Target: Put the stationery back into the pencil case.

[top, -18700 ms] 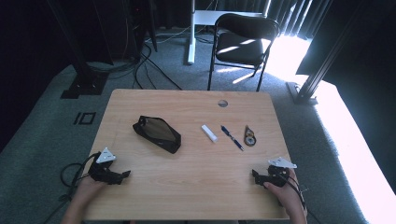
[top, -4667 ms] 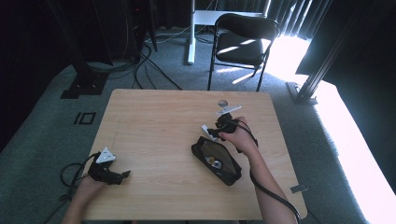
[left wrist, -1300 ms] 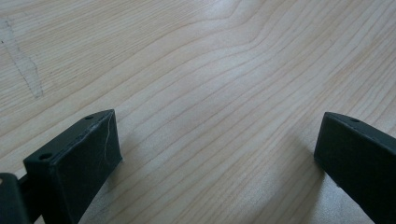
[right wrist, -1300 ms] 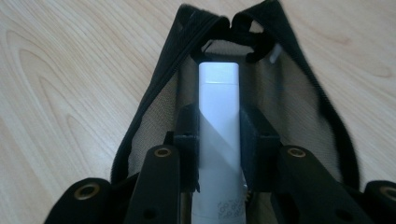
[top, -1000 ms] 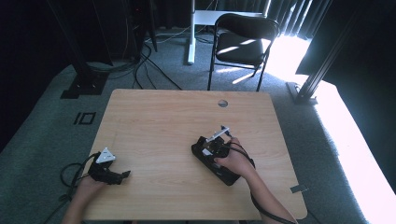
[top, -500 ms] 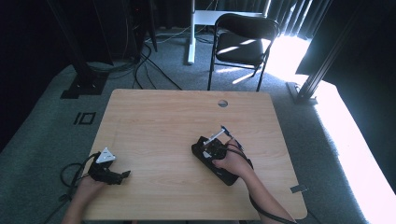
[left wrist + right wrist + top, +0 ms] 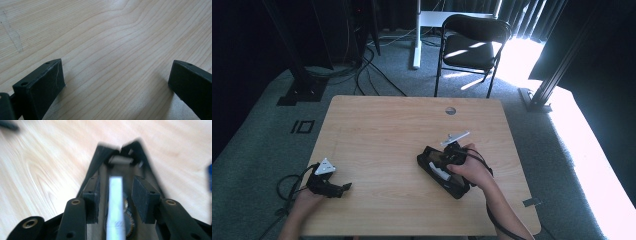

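Observation:
A black zip pouch (image 7: 427, 159) lies open on the wooden table (image 7: 382, 130), right of centre. My right gripper (image 7: 443, 162) hovers just over its mouth. In the right gripper view a white stick (image 7: 115, 202) lies lengthwise inside the pouch (image 7: 100, 162), between the jaws of the right gripper (image 7: 115, 182). The jaws have just been opening, and a gap shows on each side of the stick. A round toothed metal piece (image 7: 128, 216) lies under the stick. My left gripper (image 7: 341, 189) rests open at the table's near left corner, and bare wood shows between the jaws of the left gripper (image 7: 116, 82).
A round cable hole (image 7: 450, 110) sits near the table's far edge. A black chair (image 7: 472, 42) and a white desk leg (image 7: 416, 35) stand on the carpet beyond. A dark blurred thing (image 7: 7, 125) lies on the wood far from the pouch.
My right gripper has lifted slightly above the pouch, with its hand shifting a little. The left gripper and hand stay where they were.

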The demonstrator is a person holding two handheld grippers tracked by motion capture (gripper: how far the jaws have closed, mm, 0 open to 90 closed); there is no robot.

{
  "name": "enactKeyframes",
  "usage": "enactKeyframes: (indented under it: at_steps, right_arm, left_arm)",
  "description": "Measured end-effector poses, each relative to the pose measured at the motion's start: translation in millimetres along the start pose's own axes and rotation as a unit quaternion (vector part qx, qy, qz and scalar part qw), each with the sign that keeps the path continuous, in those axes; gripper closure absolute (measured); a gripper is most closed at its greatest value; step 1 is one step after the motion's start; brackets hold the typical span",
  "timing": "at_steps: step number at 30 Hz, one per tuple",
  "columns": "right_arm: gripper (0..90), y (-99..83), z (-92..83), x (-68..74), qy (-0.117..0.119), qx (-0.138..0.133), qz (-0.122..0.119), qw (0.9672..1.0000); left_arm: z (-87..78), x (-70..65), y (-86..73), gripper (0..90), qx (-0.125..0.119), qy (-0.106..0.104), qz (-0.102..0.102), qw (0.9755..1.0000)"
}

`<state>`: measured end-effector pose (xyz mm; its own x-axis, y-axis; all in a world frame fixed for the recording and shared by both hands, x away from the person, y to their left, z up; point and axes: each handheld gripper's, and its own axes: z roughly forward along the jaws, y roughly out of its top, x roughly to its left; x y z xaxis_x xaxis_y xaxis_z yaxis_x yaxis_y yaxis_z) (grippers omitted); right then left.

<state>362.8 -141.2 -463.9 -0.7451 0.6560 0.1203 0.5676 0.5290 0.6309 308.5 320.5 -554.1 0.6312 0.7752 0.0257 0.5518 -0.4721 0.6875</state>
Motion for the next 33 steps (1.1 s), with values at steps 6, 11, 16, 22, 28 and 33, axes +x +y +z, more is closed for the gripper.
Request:
enactKeyframes:
  at_steps: [6,11,16,22,28,33]
  right_arm:
    - [57.7,1.5,-31.2,-22.0,-0.026,-0.060,0.013,0.9978]
    - [55.4,-3.0,-36.3,-45.3,-0.054,-0.075,0.027,0.9953]
    - [55.4,-9.6,-25.9,-70.9,-0.095,-0.069,0.048,0.9919]
    - [55.7,-20.2,-2.4,-98.3,-0.126,-0.036,0.075,0.9885]
    - [56.7,-26.3,18.1,-113.8,-0.130,-0.015,0.092,0.9871]
    - [58.1,-27.8,32.2,-119.1,-0.133,0.000,0.096,0.9865]
  left_arm:
    - [0.0,0.0,0.0,0.6,0.000,0.000,0.000,1.0000]
    - [0.0,-0.1,0.0,0.6,0.000,0.000,-0.001,1.0000]
    - [0.0,-0.1,0.0,0.6,0.000,0.000,-0.001,1.0000]
    - [0.0,-0.1,0.0,0.6,0.000,0.000,-0.001,1.0000]
    - [0.0,-0.1,0.0,0.6,0.000,0.000,-0.001,1.0000]
    - [0.0,-0.1,0.0,0.6,0.000,0.000,0.000,1.0000]
